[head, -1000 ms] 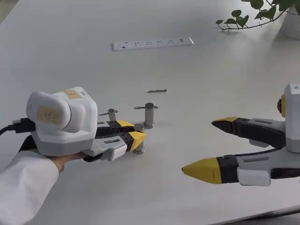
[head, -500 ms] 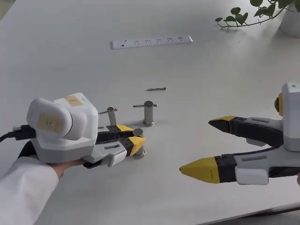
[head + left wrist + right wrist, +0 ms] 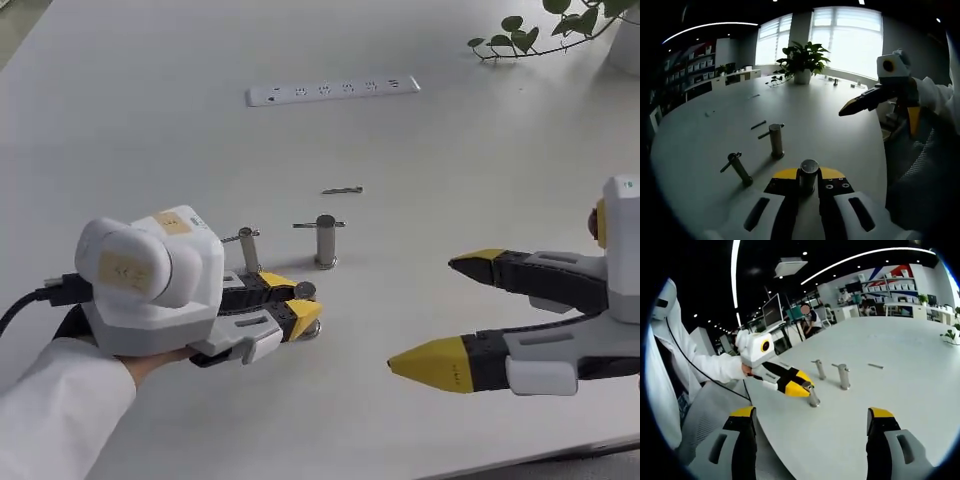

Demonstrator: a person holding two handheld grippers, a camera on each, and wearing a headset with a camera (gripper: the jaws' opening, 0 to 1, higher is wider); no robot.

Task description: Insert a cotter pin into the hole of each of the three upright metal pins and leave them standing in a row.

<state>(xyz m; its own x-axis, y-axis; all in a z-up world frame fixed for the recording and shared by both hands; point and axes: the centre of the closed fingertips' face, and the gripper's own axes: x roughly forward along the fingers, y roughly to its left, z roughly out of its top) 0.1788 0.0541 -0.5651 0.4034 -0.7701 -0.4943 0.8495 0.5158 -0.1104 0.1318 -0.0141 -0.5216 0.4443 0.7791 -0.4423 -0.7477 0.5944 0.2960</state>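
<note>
My left gripper (image 3: pixel 298 312) is shut on a short upright metal pin (image 3: pixel 305 291), which stands on the white table with no cotter pin through it; its round top shows between the jaws (image 3: pixel 809 170). Behind it stand two more metal pins, a thin one (image 3: pixel 248 248) and a thicker one (image 3: pixel 325 240), each with a cotter pin through its top. A loose cotter pin (image 3: pixel 342 190) lies farther back on the table. My right gripper (image 3: pixel 425 315) hovers open to the right with nothing between its jaws, facing the held pin (image 3: pixel 812 394).
A white power strip (image 3: pixel 332 90) lies at the far side of the table. A potted plant (image 3: pixel 545 25) trails leaves at the back right. The table's front edge (image 3: pixel 540 455) runs under my right gripper. A cable (image 3: pixel 30 300) trails from the left gripper.
My left gripper has slid slightly nearer to me with the pin between its jaws. The right gripper has stayed open and almost still. The head camera has shifted a little.
</note>
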